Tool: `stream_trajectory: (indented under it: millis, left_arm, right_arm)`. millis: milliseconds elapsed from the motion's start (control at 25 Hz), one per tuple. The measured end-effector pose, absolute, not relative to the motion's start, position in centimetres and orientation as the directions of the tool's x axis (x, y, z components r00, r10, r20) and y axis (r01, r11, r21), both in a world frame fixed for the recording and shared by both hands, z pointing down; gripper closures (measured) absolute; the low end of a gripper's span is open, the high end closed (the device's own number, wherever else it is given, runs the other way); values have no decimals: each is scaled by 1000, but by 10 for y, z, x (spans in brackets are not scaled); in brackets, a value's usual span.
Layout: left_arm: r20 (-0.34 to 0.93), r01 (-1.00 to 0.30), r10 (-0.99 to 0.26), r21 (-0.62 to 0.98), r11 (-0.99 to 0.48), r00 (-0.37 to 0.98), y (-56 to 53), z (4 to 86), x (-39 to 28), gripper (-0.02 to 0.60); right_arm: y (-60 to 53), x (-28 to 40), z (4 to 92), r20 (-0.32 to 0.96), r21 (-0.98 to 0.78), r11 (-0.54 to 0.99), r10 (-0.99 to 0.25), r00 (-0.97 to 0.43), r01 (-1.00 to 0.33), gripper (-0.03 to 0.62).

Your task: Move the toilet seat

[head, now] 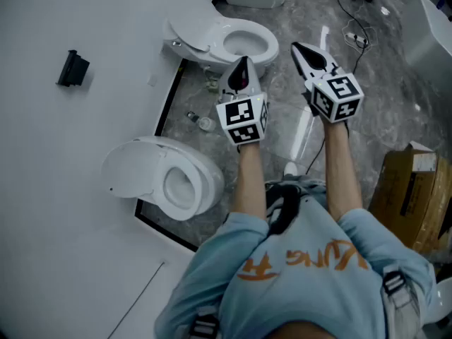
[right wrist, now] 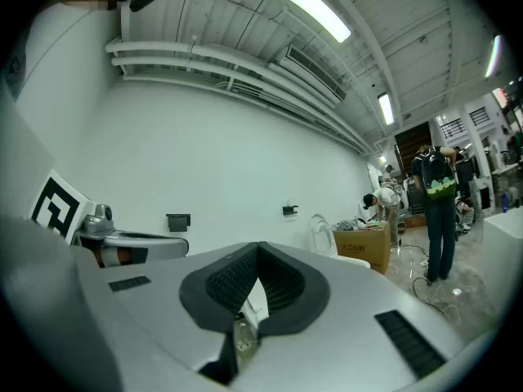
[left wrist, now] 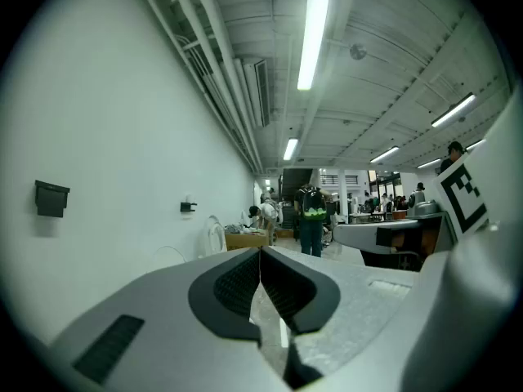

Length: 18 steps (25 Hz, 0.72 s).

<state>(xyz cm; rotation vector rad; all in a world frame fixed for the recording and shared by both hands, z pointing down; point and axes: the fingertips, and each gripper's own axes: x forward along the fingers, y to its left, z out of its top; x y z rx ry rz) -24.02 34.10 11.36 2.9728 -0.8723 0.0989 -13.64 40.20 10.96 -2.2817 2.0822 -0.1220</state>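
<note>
The left gripper (head: pixel 241 63) and right gripper (head: pixel 296 48), mid-frame, each have their fingers fully closed on nothing. The nearer toilet seat (head: pixel 203 177) lies lower left, well apart from both. Another toilet (head: pixel 244 44) sits upper centre. Closed tips could skid off the glossy seat and let it slam.

Head cam looks steeply down at floor (head: pixel 381 119), near toilet (head: pixel 205 175) and far toilet (head: pixel 268 44). Gripper cams sit right behind left tongs (left wrist: pixel 261 256) and right tongs (right wrist: pixel 259 247), facing level along the white wall (left wrist: pixel 122 121); both share it.
</note>
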Motion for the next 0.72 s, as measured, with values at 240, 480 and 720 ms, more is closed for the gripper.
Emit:
stream_trajectory:
  millis: [240, 480, 720]
  left_arm:
    - [65, -554, -552, 24, -832, 832, 338, 107, -234, 578]
    - [87, -563, -561, 4, -826, 823, 323, 107, -235, 578]
    - [76, -519, -519, -16, -854, 851, 333, 102, -207, 578]
  right_arm:
    - [416, -104, 102, -12, -190, -154, -987, 159, -970, 595]
    - [429, -83, 85, -50, -215, -175, -981, 189, -961, 595]
    - [429, -82, 87, -34, -212, -87, -995, 97, -973, 595]
